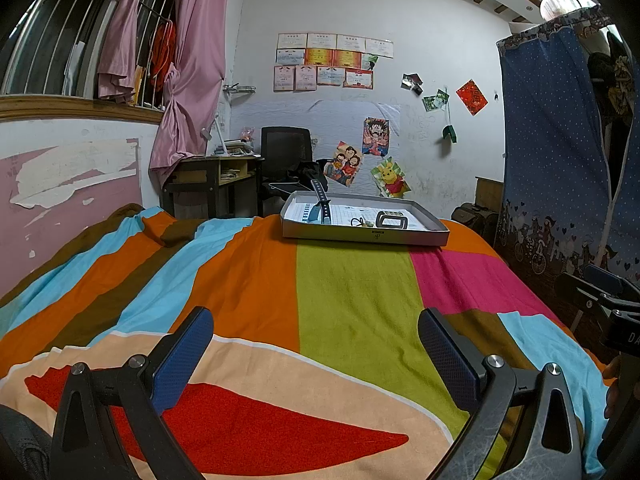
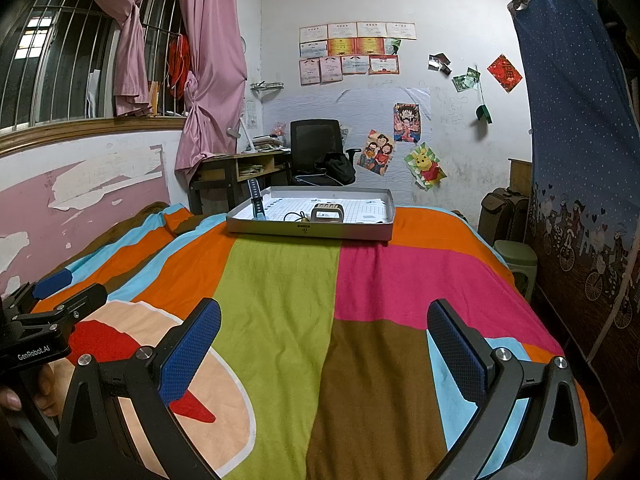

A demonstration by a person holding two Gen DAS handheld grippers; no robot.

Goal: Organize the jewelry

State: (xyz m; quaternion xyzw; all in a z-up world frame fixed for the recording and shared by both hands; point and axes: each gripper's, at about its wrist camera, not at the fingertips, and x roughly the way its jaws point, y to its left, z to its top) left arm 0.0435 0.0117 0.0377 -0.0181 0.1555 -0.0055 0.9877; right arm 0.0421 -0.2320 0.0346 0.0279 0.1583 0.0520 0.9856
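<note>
A bed covered by a blanket (image 1: pixel 352 292) in broad blocks of orange, lime green, pink, brown and sky blue fills most of both views. Behind it stand a white wall hung with certificates and cartoon posters, a pink curtain (image 2: pixel 208 60) knotted beside a barred window, a blue dotted fabric wardrobe (image 1: pixel 556 152) on the right, and a wooden desk (image 2: pixel 240 168) with a black office chair (image 2: pixel 316 148) beside it.

At the far end of the bed a shallow grey cardboard tray (image 1: pixel 360 236) rests on the blanket, lined with gridded paper. The jewelry lies inside it: a dark blue watch strap (image 1: pixel 322 204) stands upright at the tray's left part, a grey rectangular bangle-like piece (image 1: pixel 393 222) sits near the middle, and a small cord with a pendant (image 1: pixel 362 222) lies just to its left. Details of the pendant are too small to tell.

The left gripper (image 1: pixel 316 354) hovers low over the near end of the blanket, its blue-padded fingers spread wide with nothing between them. The right gripper (image 2: pixel 324 350) hangs likewise, fingers wide apart and empty. Both are well apart from the tray.
</note>
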